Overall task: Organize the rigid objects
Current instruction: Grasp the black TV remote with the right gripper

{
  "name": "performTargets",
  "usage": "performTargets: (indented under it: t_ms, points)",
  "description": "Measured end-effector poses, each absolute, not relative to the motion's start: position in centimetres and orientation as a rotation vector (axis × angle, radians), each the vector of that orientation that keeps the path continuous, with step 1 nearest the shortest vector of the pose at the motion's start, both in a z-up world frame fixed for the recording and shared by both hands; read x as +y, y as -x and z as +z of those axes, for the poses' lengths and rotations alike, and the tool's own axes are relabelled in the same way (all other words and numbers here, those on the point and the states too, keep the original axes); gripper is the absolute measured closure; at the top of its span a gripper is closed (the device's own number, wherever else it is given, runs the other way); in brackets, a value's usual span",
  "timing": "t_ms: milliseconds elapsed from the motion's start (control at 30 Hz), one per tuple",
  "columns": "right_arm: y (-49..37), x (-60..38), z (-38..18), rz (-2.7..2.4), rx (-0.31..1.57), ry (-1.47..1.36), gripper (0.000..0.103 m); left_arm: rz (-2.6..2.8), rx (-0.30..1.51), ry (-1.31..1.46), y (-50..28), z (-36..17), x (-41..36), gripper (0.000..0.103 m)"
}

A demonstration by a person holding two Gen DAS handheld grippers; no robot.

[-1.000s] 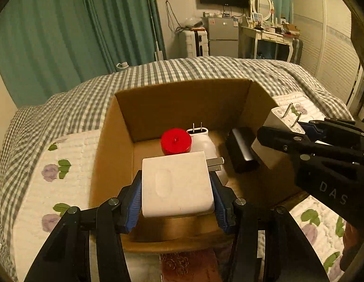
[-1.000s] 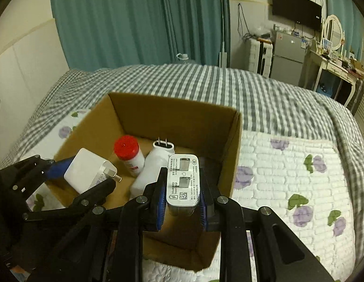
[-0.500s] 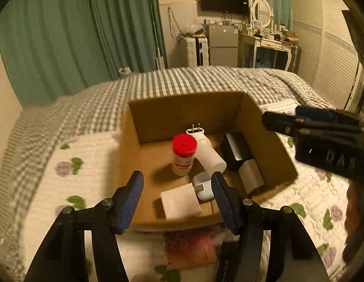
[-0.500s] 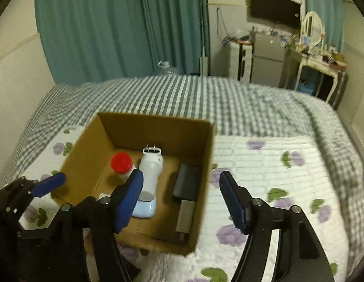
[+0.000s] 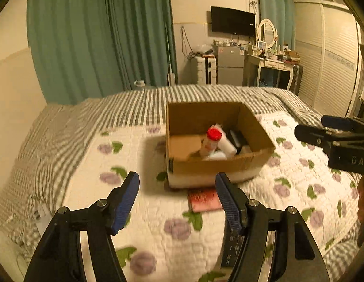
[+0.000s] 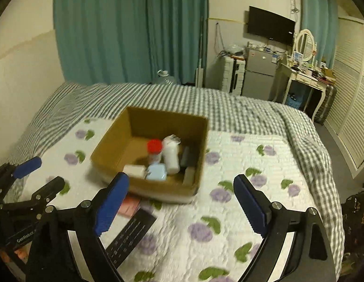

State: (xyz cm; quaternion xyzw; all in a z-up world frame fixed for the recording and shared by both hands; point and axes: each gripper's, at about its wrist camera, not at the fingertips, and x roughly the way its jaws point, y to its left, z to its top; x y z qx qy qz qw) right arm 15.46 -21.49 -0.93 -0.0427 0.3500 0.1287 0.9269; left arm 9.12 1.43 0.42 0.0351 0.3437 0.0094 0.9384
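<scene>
- Left wrist view: the left gripper [image 5: 177, 197] has its jaws spread wide with nothing between them, above the flowered quilt [image 5: 135, 155].
- At 12 o'clock from it sits the cardboard box [image 5: 219, 164] on the quilt; inside stands a red-capped bottle [image 5: 211, 141], with a white charger [image 5: 226, 144] leaning at its 3 o'clock.
- A pink booklet [image 5: 204, 199] lies at the box's 6 o'clock, touching its near wall.
- Right wrist view: the right gripper [image 6: 180, 202] is also spread wide and empty, the box [image 6: 111, 155] at its 11 o'clock.
- In the box, from 9 to 3 o'clock: a white adapter [image 6: 133, 170], a pale blue block [image 6: 156, 171], the red-capped bottle [image 6: 155, 150], the white charger [image 6: 171, 152], a dark power bank [image 6: 187, 156].
- A black remote [image 6: 131, 232] lies on the quilt at 7 o'clock of the box, well apart from it.
</scene>
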Motion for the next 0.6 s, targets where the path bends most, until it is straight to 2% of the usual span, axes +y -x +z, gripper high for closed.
performTargets:
  t_ms: [367, 600]
  points:
    - [-13.2, -16.0, -11.9, 0.296, 0.936, 0.121, 0.012, 0.055, 0.8, -0.026, -7.6, -5.0, 3.5, 0.033]
    - [-13.6, -14.4, -15.7, 0.309, 0.992, 0.103, 0.013, 0.094, 0.833, 0.024, -8.8, -6.5, 5.4, 0.033]
